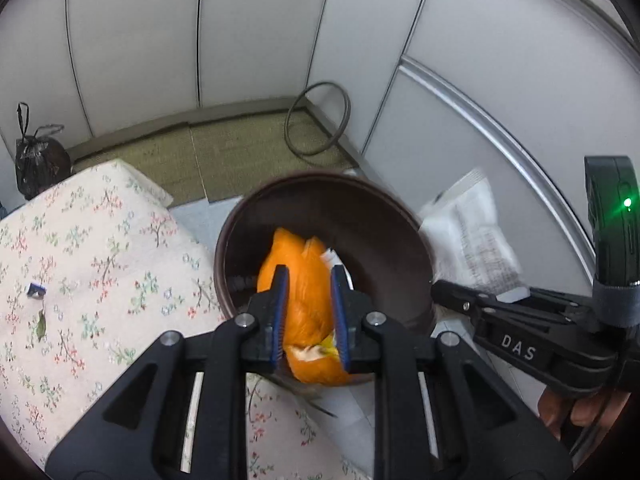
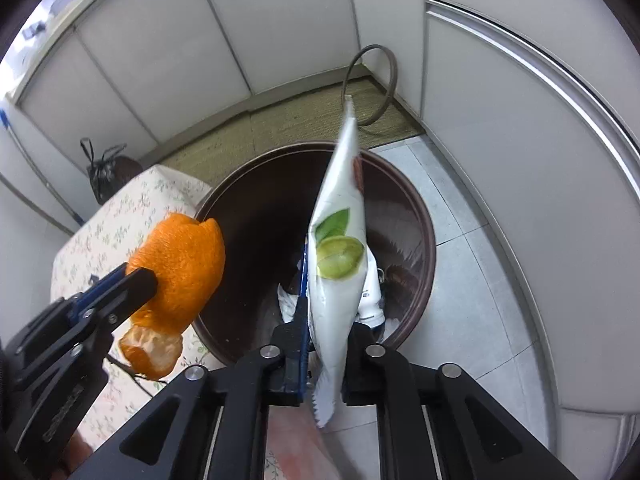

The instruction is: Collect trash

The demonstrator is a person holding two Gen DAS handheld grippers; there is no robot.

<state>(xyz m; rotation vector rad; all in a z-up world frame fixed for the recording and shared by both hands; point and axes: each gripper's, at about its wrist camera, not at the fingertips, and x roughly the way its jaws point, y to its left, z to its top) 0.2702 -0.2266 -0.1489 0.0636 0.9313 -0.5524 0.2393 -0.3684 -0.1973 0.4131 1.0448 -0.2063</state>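
My left gripper (image 1: 309, 280) is shut on an orange peel (image 1: 306, 296) and holds it over the near rim of a dark brown round bin (image 1: 384, 216). The right wrist view shows the same peel (image 2: 184, 256) at the bin's left edge (image 2: 208, 216). My right gripper (image 2: 326, 320) is shut on a white snack wrapper with a lime picture (image 2: 340, 248) and holds it upright above the bin. The wrapper also shows in the left wrist view (image 1: 472, 232) to the right of the bin. White trash (image 2: 370, 300) lies inside the bin.
A table with a floral cloth (image 1: 80, 264) stands left of the bin; a small blue scrap (image 1: 36, 290) and a leaf bit (image 1: 41, 326) lie on it. A tied black bag (image 1: 36, 160) sits at the back left. A dark ring (image 1: 318, 120) leans in the corner. White panels surround.
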